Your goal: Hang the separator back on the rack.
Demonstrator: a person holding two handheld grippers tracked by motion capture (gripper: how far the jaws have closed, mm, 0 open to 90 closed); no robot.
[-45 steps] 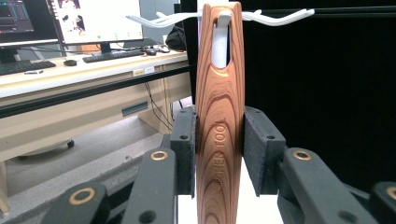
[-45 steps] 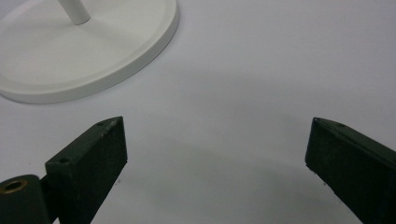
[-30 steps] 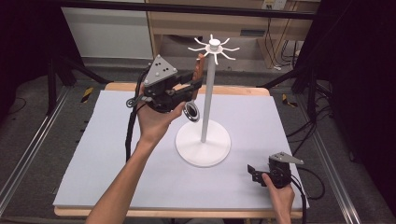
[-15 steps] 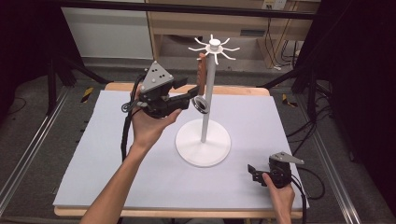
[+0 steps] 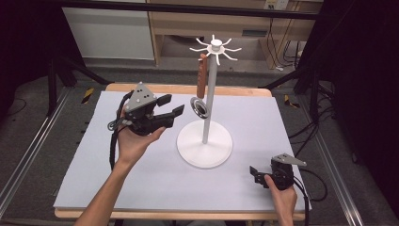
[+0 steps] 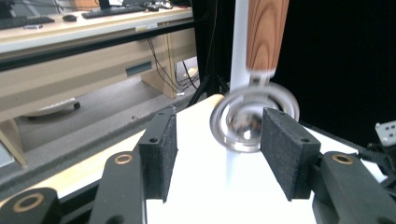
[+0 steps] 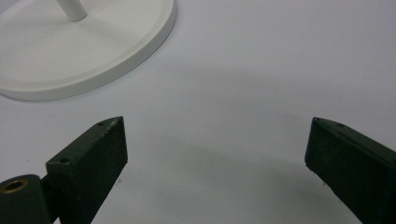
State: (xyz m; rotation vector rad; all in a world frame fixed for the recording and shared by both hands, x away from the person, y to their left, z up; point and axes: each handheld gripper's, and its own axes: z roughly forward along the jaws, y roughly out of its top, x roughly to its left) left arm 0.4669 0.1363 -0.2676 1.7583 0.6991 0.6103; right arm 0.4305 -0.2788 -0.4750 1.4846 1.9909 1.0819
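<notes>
Between the left gripper [image 6: 215, 154] pads, nothing gripped; jaws just opening, half wide. Just beyond its tips: metal strainer [image 6: 252, 122] with wooden handle [image 6: 265, 35], hanging from white stand [image 5: 205, 117]. Farther right, right gripper [image 7: 215, 158], wide, empty.

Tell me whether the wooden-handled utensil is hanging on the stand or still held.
Hanging: the utensil dangles from a hook of the white stand, handle up. The left gripper has just been opening, its jaws apart and clear of it.
</notes>
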